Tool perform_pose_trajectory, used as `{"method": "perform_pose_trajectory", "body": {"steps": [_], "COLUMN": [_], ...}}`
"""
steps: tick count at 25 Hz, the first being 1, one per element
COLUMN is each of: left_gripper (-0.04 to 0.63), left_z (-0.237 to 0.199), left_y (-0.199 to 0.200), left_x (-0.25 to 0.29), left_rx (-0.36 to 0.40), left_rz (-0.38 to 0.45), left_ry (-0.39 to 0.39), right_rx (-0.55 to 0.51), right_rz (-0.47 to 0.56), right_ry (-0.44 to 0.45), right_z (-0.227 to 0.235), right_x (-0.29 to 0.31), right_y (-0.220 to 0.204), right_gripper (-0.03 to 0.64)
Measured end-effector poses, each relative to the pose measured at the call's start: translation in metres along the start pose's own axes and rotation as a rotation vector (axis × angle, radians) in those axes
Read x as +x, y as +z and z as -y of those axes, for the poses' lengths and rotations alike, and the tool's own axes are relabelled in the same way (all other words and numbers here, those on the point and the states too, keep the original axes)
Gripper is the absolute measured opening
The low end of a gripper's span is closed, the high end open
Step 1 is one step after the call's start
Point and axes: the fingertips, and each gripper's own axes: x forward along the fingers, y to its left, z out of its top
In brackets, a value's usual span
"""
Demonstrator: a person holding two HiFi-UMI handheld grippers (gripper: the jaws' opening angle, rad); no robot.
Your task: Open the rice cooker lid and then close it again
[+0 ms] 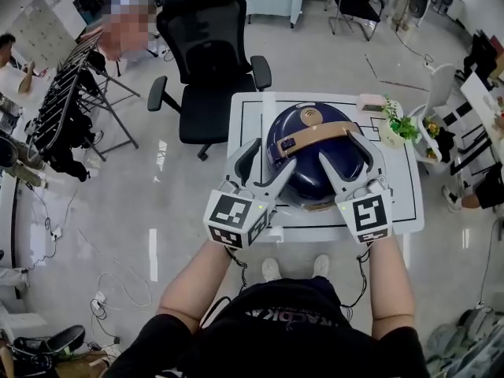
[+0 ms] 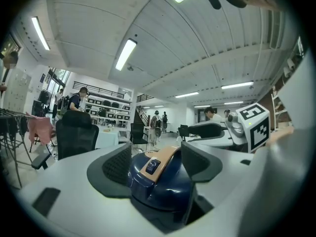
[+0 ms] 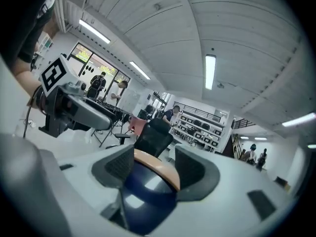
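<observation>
A dark blue rice cooker [image 1: 311, 152] with a tan handle band [image 1: 323, 132] sits on a small white table [image 1: 246, 124], lid down. My left gripper [image 1: 272, 157] is open at the cooker's front left. In the left gripper view the left gripper [image 2: 158, 158] straddles the cooker [image 2: 160, 184], with the lid button [image 2: 152, 165] between the jaws. My right gripper [image 1: 340, 150] is open at the front right. In the right gripper view the right gripper [image 3: 154, 168] spans the cooker [image 3: 143, 196] and its tan handle [image 3: 160, 172]. I cannot tell whether the pads touch the shell.
A black office chair [image 1: 206, 50] stands just behind the table. A small potted plant [image 1: 398, 126] and a pink object [image 1: 370, 102] sit on the table's far right corner. A clothes rack [image 1: 67, 105] stands at the left, and cables lie on the floor.
</observation>
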Motion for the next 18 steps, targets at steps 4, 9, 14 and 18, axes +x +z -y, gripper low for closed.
{"method": "perform_pose_trajectory", "body": {"steps": [4, 9, 14, 18], "left_gripper": [0.309, 0.292, 0.267, 0.246], "left_z": [0.000, 0.004, -0.001, -0.005], "left_y": [-0.001, -0.003, -0.003, -0.003], "left_x": [0.005, 0.011, 0.015, 0.019], "left_rx": [0.000, -0.004, -0.014, -0.017], "left_rz": [-0.001, -0.001, -0.001, -0.003], "left_ry": [0.009, 0.033, 0.077, 0.113], "right_rx": [-0.134, -0.349, -0.540, -0.624], "right_rz": [-0.038, -0.094, -0.110, -0.105], "right_ry": [-0.004, 0.005, 0.062, 0.108], "right_z": [0.000, 0.003, -0.005, -0.008], "right_x": [0.004, 0.011, 0.027, 0.038], "right_y": [-0.008, -0.020, -0.028, -0.032], "right_gripper": [0.245, 0.245, 0.245, 0.245]}}
